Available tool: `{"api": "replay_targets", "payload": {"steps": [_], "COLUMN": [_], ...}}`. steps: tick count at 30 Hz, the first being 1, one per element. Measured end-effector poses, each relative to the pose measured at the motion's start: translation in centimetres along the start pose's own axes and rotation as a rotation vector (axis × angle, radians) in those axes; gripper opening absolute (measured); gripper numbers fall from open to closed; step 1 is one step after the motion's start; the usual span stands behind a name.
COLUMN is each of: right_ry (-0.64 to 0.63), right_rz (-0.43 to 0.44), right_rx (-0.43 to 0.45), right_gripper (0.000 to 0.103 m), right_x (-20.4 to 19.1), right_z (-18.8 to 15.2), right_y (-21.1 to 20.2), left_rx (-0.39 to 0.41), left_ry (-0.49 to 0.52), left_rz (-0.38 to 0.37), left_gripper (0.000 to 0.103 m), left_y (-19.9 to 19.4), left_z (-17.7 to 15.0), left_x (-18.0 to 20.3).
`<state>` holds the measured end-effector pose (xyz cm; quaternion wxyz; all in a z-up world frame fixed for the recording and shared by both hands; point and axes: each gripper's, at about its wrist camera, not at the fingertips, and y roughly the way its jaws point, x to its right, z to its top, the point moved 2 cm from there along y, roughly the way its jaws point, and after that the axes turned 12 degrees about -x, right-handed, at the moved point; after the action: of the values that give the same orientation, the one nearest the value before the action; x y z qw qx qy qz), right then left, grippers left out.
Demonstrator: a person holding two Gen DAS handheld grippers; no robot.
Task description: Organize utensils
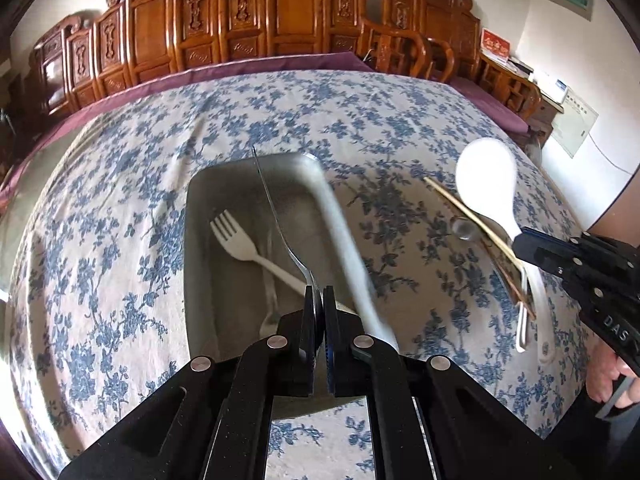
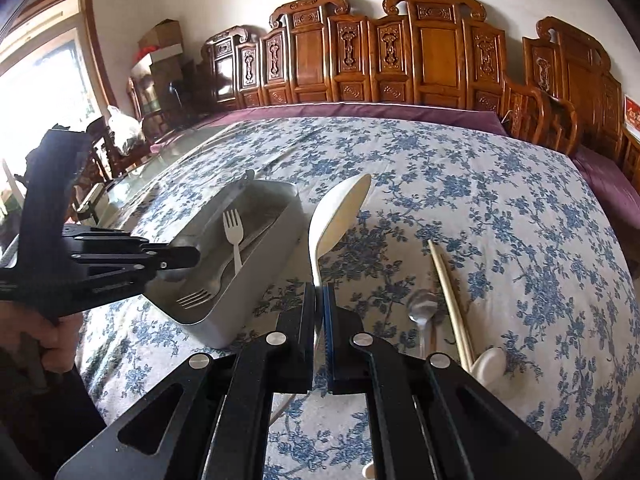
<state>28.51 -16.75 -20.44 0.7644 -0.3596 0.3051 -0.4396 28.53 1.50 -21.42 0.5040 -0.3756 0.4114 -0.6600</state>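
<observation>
Left tongs [image 1: 319, 294] clenched on metal fork [image 1: 280, 216], handle end pinched, long axis running straight out ahead, tines up over grey tray [image 1: 200, 264]. White plastic fork [image 1: 240, 240] and other metal cutlery already flat in tray. Right tongs [image 2: 320, 292] clenched on white rice paddle [image 2: 336, 220], handle pinched, blade pointing forward and up, clear of worktop [image 2: 480, 200]. Tray left of right tongs, just beside; directly below left tongs, so left nearer. Probably drop next: fork first, paddle needing a leftward swing. Chopsticks [image 2: 450, 300], small metal spoon [image 2: 422, 306], white spoon [image 2: 490, 364] lying right of right tongs, unsorted.
</observation>
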Motion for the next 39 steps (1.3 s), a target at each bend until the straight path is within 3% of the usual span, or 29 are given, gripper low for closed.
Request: {"api": "replay_targets", "payload": {"steps": [15,27,39], "right_ry": [-0.003,-0.025,-0.082], "right_rz": [-0.038,0.031,0.054], "right_rx": [-0.046,-0.013,-0.021], "right_gripper": [0.005,0.005,0.005], "right_x": [-0.8,-3.9,-8.3], "right_z": [0.2,4.1,7.4], "right_y": [2.2,2.9,6.0], "left_rx": [-0.055,0.020,0.103], "left_ry": [-0.067,-0.088,-0.103], "left_rz": [-0.020,-0.009,0.063], "left_gripper": [0.003,0.004,0.004], "left_y": [2.4,-0.6,-3.1], "left_z": [-0.2,-0.2,-0.2], "left_x": [-1.8,-2.9,-5.6]}}
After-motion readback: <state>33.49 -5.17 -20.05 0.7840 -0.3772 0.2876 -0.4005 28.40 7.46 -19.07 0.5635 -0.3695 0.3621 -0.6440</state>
